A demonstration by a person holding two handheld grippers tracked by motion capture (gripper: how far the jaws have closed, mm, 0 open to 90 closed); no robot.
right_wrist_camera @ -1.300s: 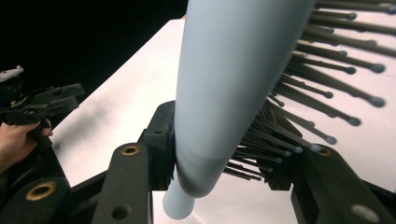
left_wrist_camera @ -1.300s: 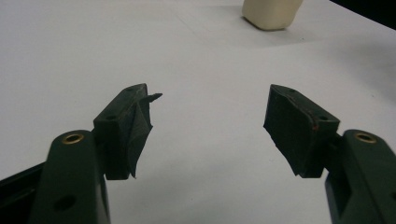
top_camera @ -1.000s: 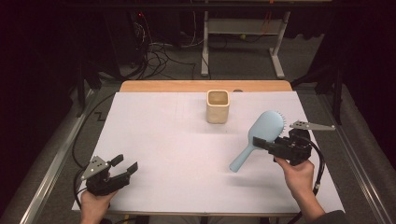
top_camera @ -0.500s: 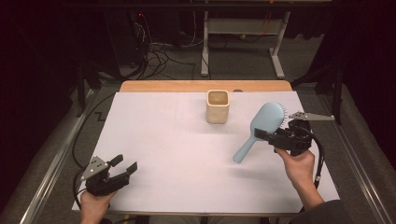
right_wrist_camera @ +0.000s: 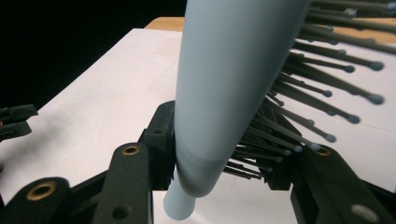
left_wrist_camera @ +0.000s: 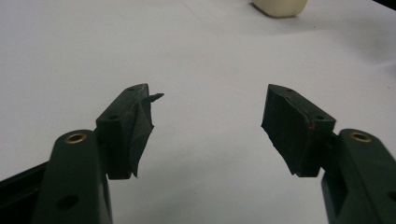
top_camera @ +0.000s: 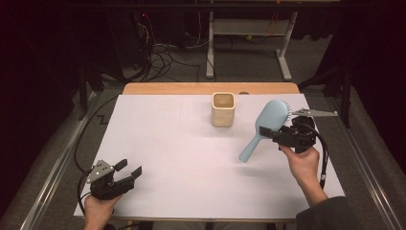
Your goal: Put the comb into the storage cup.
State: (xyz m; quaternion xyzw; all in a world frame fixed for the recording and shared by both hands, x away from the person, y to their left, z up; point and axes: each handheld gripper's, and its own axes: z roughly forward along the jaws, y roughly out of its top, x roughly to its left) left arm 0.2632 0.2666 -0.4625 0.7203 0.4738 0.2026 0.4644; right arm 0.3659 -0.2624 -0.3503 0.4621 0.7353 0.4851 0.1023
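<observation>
The white surface (top_camera: 182, 158) is being used as the work area, and most of it is lying bare. Toward its far edge a cream square cup (top_camera: 223, 109) is being left upright, open end up, well apart from both grippers.

A pale blue hairbrush (top_camera: 265, 125) is being held clear of the surface near the right side, tilted, with its oval head up and far and its handle pointing down toward the middle. It is being judged as light, rigid plastic with a smooth, somewhat slippery back; only the bristles (right_wrist_camera: 322, 70) are being expected to give. The grip is being taken low on the head, just above the handle. In the right gripper view, 1 jaw is being pressed on the smooth back and the other into the bristle side, so the hold is being cushioned and the brush may be allowed to pivot or creep. A firmer hold is being judged likely on the bare neck or handle, where 2 hard faces are on offer.

The right gripper (top_camera: 279, 135) is being kept clamped on the brush. The left gripper (top_camera: 130, 173) is being rested low at the near left corner, its jaws standing apart with nothing between them.
</observation>
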